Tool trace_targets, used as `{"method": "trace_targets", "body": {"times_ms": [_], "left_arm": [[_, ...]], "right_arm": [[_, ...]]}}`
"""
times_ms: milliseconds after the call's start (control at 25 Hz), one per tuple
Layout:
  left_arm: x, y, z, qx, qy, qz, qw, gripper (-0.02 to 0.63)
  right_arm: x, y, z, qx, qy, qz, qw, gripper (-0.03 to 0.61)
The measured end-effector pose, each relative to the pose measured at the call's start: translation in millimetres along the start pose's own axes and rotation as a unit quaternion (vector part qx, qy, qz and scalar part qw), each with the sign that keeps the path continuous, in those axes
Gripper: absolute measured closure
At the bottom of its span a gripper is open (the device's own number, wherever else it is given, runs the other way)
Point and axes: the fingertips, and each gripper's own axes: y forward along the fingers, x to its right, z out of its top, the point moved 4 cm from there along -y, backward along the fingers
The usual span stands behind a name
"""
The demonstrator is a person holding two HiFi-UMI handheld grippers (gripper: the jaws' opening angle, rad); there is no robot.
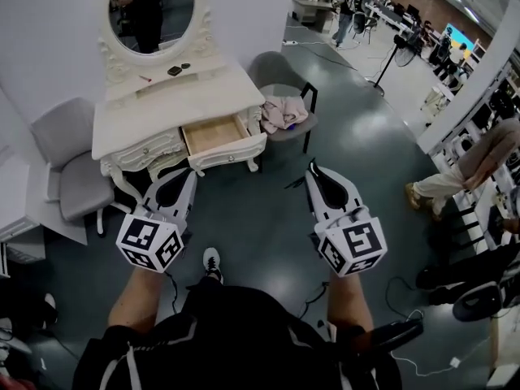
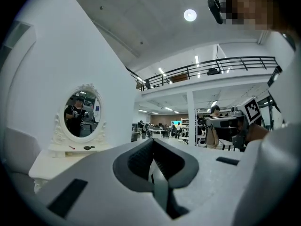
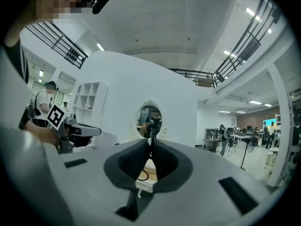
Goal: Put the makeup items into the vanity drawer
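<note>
A white vanity table with an oval mirror stands ahead of me, its right drawer pulled open and looking empty. On the shelf under the mirror lie small dark makeup items and a thin red one; the dark items also show in the left gripper view. Well short of the table, in the air, hang my left gripper and right gripper. Both are shut with nothing between their tips. The open drawer shows below the right gripper.
A grey chair stands left of the vanity. Another grey chair at its right carries a pink cloth. A bent-over person and shelving are at the far right. Cables lie on the dark floor by my shoe.
</note>
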Motion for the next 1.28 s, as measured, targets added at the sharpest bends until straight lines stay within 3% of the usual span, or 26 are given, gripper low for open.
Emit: {"method": "trace_targets", "body": {"times_ms": [680, 1000, 1280], "left_arm": [[-150.0, 117.8, -2.5, -0.01, -0.015, -0.031, 0.9993, 0.611], [-214.9, 150.5, -7.1, -0.006, -0.025, -0.049, 0.9985, 0.611], [-249.0, 164.4, -11.1, -0.006, -0.032, -0.043, 0.9985, 0.611]], "right_arm": [[18.0, 185.3, -3.8, -0.036, -0.007, -0.003, 0.999, 0.551], [19.3, 257.4, -2.8, -0.048, -0.01, -0.017, 0.999, 0.551], [18.4, 312.0, -9.6, -0.066, -0.021, 0.007, 0.998, 0.551]]}}
